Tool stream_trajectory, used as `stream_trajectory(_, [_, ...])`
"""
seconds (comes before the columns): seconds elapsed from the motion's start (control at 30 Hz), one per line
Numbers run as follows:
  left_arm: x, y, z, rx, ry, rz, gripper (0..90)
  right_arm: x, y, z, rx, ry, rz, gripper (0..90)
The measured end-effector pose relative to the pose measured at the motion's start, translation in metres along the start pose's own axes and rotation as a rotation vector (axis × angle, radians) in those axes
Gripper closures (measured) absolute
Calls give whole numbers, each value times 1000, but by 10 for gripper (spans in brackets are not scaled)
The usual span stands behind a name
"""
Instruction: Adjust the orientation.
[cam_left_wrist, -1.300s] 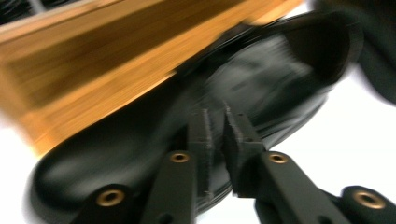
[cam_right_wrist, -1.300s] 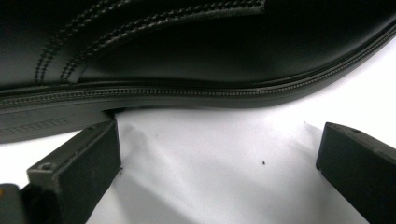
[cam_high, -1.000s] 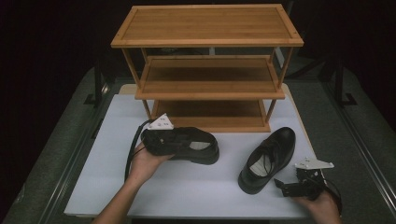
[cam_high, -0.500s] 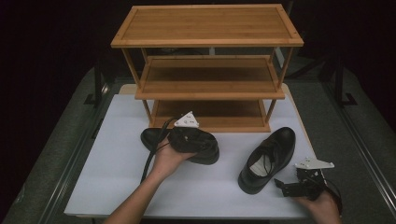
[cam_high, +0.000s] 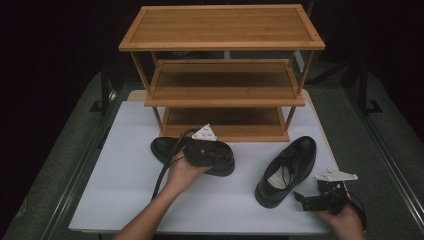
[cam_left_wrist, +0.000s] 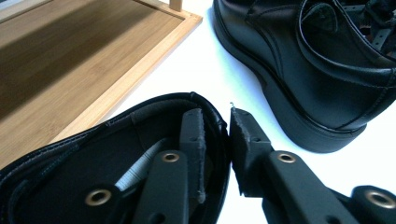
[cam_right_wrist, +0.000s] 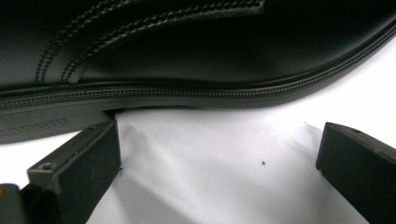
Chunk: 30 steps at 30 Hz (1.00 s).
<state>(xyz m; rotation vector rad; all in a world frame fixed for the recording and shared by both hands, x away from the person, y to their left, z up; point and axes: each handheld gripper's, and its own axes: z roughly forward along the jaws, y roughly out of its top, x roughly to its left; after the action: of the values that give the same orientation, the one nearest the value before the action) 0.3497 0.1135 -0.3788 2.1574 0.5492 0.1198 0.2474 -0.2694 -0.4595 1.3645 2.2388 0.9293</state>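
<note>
Looking down from the high view, we are seeing two black leather shoes, one three-shelf wooden rack (cam_high: 222, 87), two grippers and two hands on a white table (cam_high: 120, 200).

The rack is standing at the far side of the table, its three shelves all bare.

We are counting the first shoe (cam_high: 192, 152) just in front of the rack's bottom shelf, left of centre, lying with its toe pointing left. The left hand (cam_high: 182, 172) is reaching in from the near edge, and the left gripper (cam_high: 202, 150) is sitting at that shoe's heel end. In the left gripper view, its jaws are pinching the collar of the shoe (cam_left_wrist: 116, 154): one jaw is inside the opening, the other outside, with the leather between them and very little gap.

The second shoe (cam_high: 287, 170) is lying to the right, well apart from the first, toe toward the far right and heel toward the near side, resting on its sole. In the left gripper view it is showing at the upper right (cam_left_wrist: 317, 70), beside a corner of the bottom shelf (cam_left_wrist: 88, 65).

The right hand (cam_high: 342, 225) is holding the right gripper (cam_high: 307, 200) at the near right corner, just beside that shoe's heel. In the right gripper view, its jaws are standing wide apart over bare table, close to the shoe's sole edge (cam_right_wrist: 196, 88), gripping nothing.
</note>
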Motion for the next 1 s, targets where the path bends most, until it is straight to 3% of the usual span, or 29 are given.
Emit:
stream_trajectory(0.4, [-13, -7, -11, -1, -34, 14, 823, -1, 0, 0, -2, 2, 4, 0])
stream_trajectory(0.63, [-25, -19, -30, -8, -73, 33, 831, 0, 0, 0, 0, 0, 3, 0])
stream_trajectory(1.0, [-47, -39, -54, 6, -86, 67, 833, 0, 0, 0, 0, -1, 1, 0])
